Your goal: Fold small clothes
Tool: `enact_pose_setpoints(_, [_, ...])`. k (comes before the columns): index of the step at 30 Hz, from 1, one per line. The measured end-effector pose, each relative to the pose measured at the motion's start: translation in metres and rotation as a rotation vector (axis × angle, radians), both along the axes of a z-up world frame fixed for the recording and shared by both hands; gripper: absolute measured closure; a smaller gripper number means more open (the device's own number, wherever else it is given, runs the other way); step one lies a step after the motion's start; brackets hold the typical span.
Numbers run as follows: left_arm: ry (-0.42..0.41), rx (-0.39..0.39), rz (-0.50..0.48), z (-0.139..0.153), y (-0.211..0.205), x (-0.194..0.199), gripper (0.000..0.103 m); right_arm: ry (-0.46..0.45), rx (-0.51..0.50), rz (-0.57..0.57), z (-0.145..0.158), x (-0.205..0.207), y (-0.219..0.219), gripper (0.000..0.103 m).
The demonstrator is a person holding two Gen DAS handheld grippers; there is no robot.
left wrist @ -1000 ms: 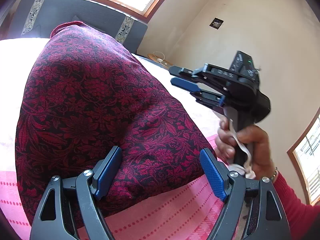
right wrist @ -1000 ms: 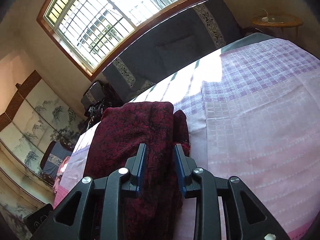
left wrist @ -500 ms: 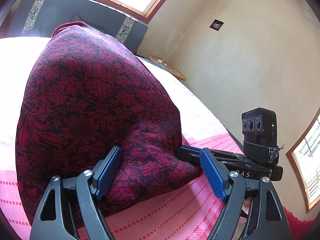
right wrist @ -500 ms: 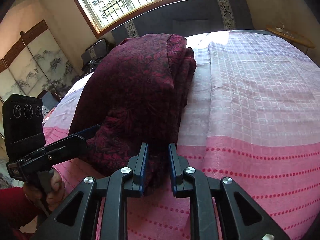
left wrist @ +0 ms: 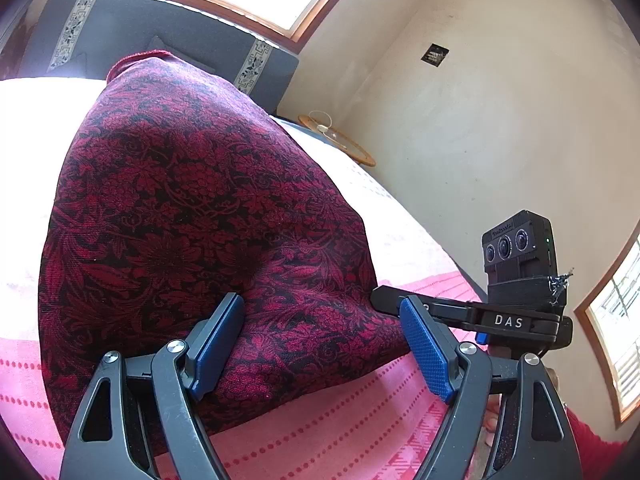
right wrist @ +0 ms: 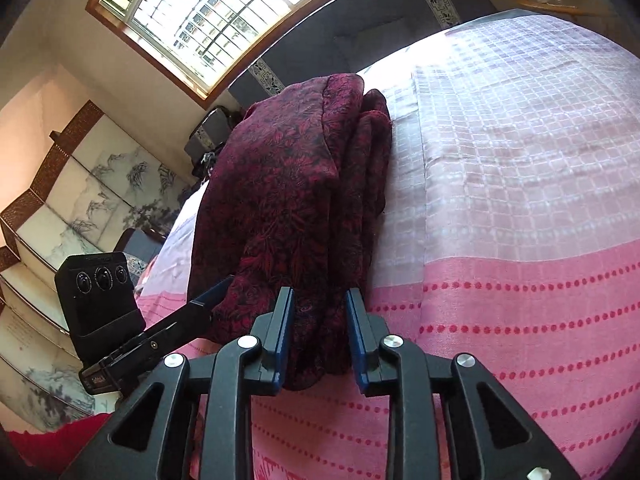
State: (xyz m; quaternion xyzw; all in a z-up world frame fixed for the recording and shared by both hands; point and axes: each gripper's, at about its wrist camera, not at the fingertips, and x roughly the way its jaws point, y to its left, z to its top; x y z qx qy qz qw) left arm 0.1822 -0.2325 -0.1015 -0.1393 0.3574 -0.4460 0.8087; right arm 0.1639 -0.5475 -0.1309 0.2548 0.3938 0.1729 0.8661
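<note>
A dark red floral garment (left wrist: 192, 220) lies folded lengthwise on the pink bedspread (left wrist: 340, 432). My left gripper (left wrist: 324, 344) is open, its jaws wide apart over the garment's near end, the left pad touching the cloth. In the right wrist view the garment (right wrist: 288, 200) runs away from me in a long folded strip. My right gripper (right wrist: 318, 340) has its jaws slightly parted around the near end of the cloth, which sits bunched between the pads. The right gripper also shows in the left wrist view (left wrist: 472, 316), at the garment's right corner.
The bed has a checked lilac middle (right wrist: 520, 140) and a pink dotted border. A dark headboard (left wrist: 160, 40) stands at the far end below a window. A small round side table (left wrist: 340, 140) sits by the wall. A painted folding screen (right wrist: 60, 208) stands at the left.
My right gripper came down from the air to the garment's near right end, then its jaws opened a little around the cloth. My left gripper stayed open in place.
</note>
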Motion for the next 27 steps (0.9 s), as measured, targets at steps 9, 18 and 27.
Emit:
enact_pose_setpoints(9, [-0.048, -0.045, 0.061, 0.017, 0.028, -0.018, 0.023, -0.028, -0.116, 0.021, 0.007, 0.022, 0.025, 0.098])
enact_pose_setpoints(18, [-0.052, 0.018, 0.091, 0.016, 0.04, -0.012, 0.022, -0.039, -0.073, -0.005, 0.0, 0.012, 0.003, 0.092])
enact_pose_setpoints(27, [-0.129, 0.107, 0.127, 0.026, 0.041, -0.017, 0.022, -0.056, -0.099, -0.013, 0.011, 0.011, 0.01, 0.037])
